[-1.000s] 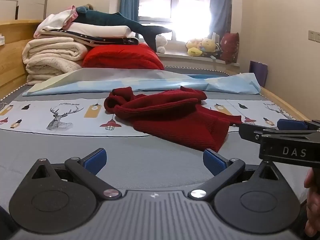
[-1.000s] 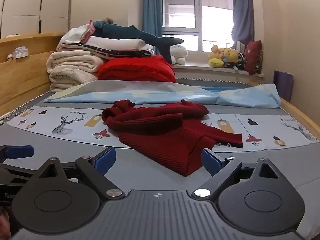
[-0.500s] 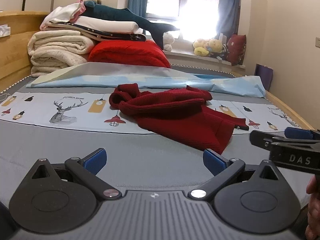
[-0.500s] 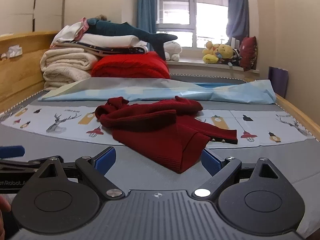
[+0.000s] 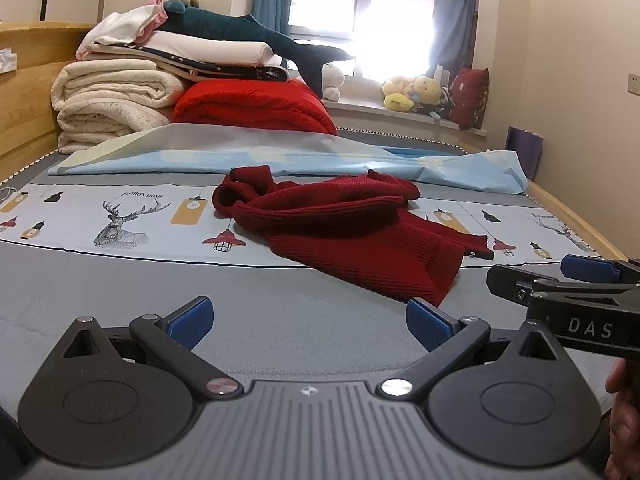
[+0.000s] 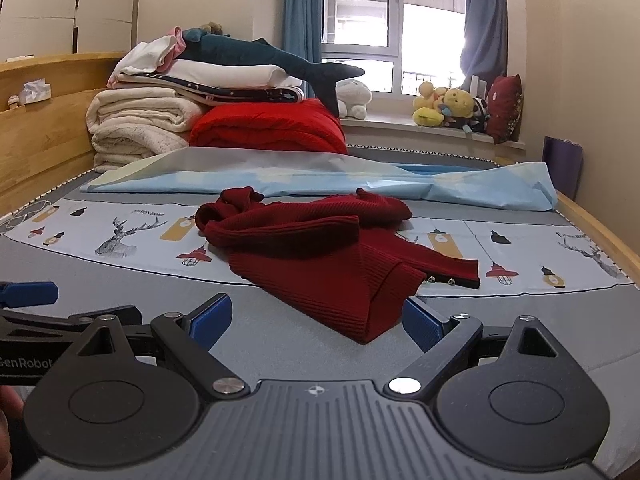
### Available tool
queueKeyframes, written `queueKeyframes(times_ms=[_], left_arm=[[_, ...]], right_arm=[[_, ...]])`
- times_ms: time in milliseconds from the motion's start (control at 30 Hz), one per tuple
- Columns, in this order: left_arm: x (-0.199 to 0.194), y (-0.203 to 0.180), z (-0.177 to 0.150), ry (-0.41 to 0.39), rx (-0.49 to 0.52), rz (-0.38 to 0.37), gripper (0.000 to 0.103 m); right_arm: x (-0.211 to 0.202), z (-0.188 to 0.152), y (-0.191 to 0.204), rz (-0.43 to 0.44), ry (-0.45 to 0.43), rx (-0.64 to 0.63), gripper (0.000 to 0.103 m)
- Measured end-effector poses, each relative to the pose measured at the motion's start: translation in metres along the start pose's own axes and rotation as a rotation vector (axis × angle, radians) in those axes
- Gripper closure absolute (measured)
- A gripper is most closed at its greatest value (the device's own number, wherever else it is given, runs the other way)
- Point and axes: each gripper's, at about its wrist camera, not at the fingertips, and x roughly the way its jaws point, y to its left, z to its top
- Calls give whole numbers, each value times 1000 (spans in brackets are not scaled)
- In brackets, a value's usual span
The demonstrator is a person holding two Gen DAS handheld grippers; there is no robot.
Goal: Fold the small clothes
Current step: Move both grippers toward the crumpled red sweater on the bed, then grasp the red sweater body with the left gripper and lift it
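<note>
Red knit sweater [image 5: 344,236] lies crumpled mid-frame on bed [image 5: 280,312]. Soft, floppy, prob light; grab near hem corner. Left gripper [image 5: 308,320] & right gripper [image 6: 316,318] both gape, empty.

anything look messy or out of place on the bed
Yes: the dark red sweater lies crumpled mid-bed, sleeves bunched and twisted, one corner folded over. Behind it, the light blue sheet is rumpled, not flat. Both grippers are open, holding nothing.
</note>
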Motion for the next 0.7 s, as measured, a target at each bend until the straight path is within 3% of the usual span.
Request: queueKeyframes(times_ms=[333,467,567,633,700], left_arm=[[0,3,-5,-6,-36,-25,1],[1,1,-5,-25,-38,-27,7],[5,-1,-4,-27,-21,-26,21],[10,-4,-5,-18,-5,-33,39],[19,-7,-7,23,18,-66,71]], right_arm=[[-2,9,-13,-7,-21,52,11],[-1,27,-27,10,-49,32,14],[6,46,-42,15,-87,12,18],[17,57,-57,-1,-113,12,22],[30,60,-73,-23,-127,32,27]])
